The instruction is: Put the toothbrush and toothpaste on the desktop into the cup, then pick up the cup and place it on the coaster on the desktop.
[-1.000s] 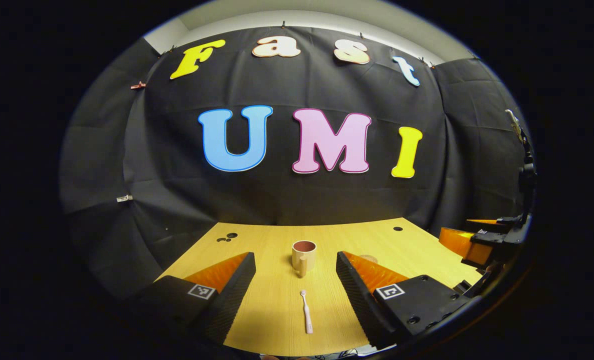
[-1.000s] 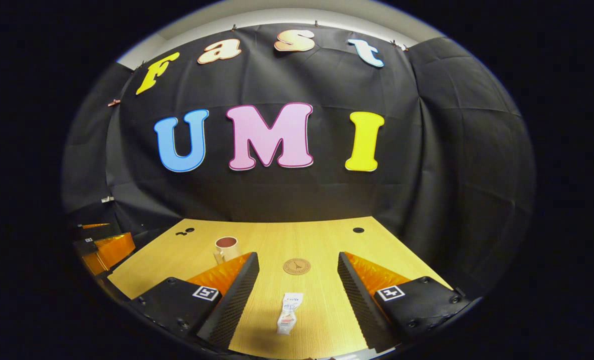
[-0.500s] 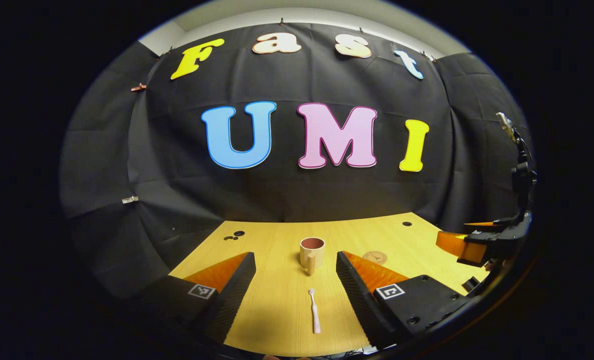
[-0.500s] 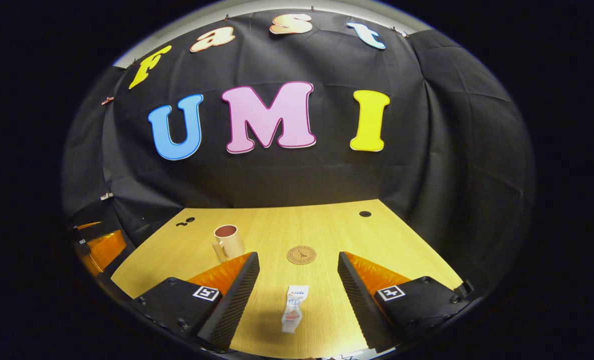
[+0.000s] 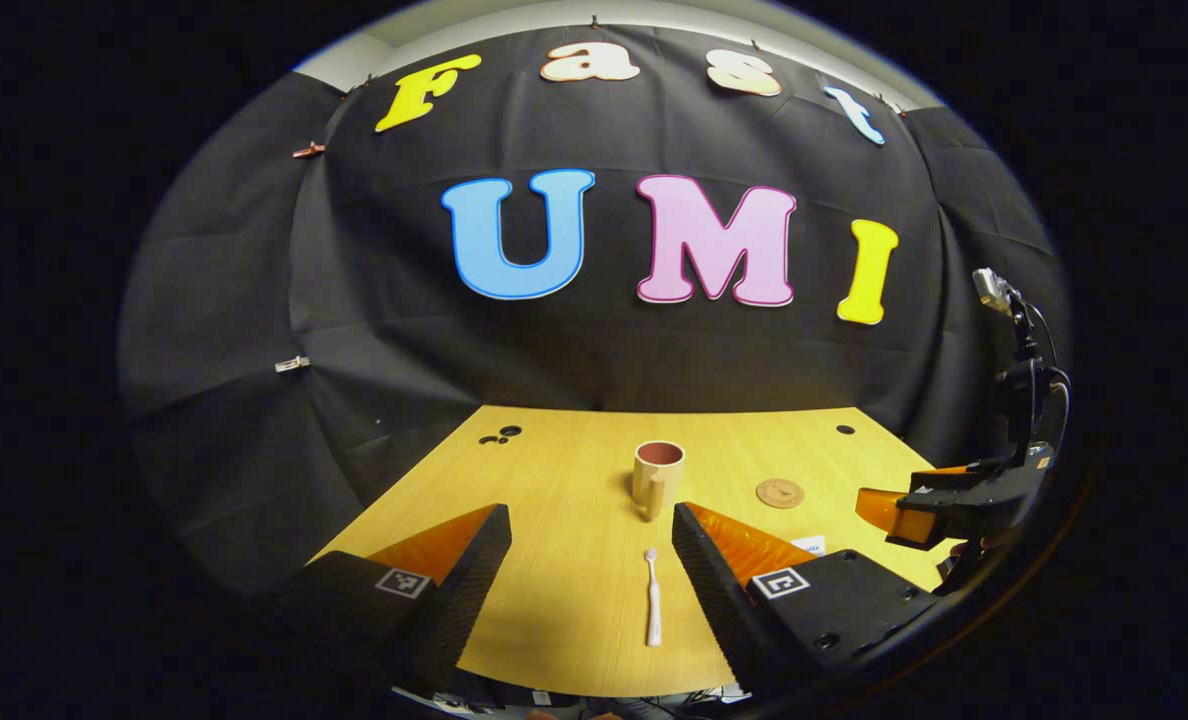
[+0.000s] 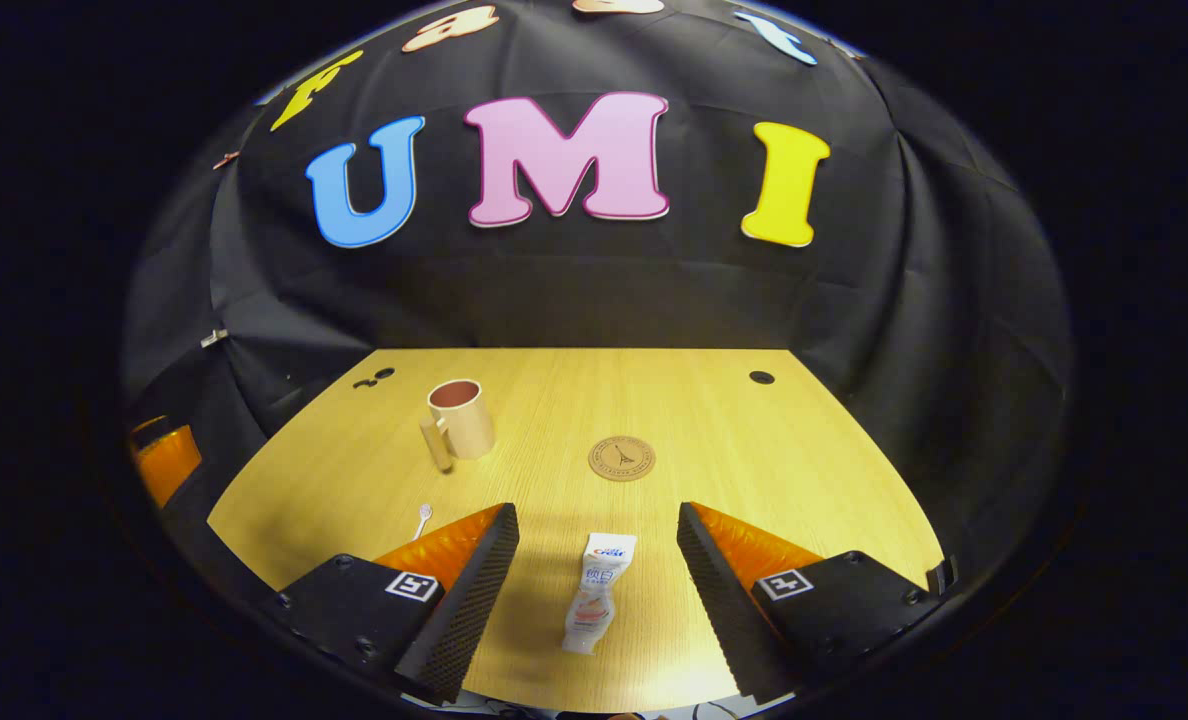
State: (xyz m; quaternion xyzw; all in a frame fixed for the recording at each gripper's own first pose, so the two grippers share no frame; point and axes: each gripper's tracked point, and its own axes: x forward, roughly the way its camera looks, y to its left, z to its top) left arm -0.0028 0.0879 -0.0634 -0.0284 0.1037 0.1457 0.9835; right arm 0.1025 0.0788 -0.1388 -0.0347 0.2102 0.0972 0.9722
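Observation:
A pale toothbrush (image 5: 652,610) lies on the wooden desktop (image 5: 554,500), lengthwise between the fingers of my open left gripper (image 5: 590,520) and nearer its right finger. Beyond it stands a beige cup (image 5: 658,476) with a dark red inside, handle toward me. A round brown coaster (image 5: 780,493) lies right of the cup. In the right gripper view a white toothpaste tube (image 6: 596,592) lies between the fingers of my open right gripper (image 6: 594,512), above the desktop. The cup (image 6: 462,418) stands far left, the coaster (image 6: 621,458) straight ahead, and the toothbrush head (image 6: 421,518) shows beside the left finger.
Black cloth walls close the desktop at the back and sides. Small cable holes sit at the far corners (image 6: 761,377) (image 5: 500,435). The right gripper (image 5: 939,500) shows at the right edge of the left gripper view; the left gripper (image 6: 164,462) shows at the right gripper view's left edge.
Both views have tilted down and show more desktop. The toothbrush and cup have drifted right in the left gripper view. The coaster, toothpaste and toothbrush head have come further into sight.

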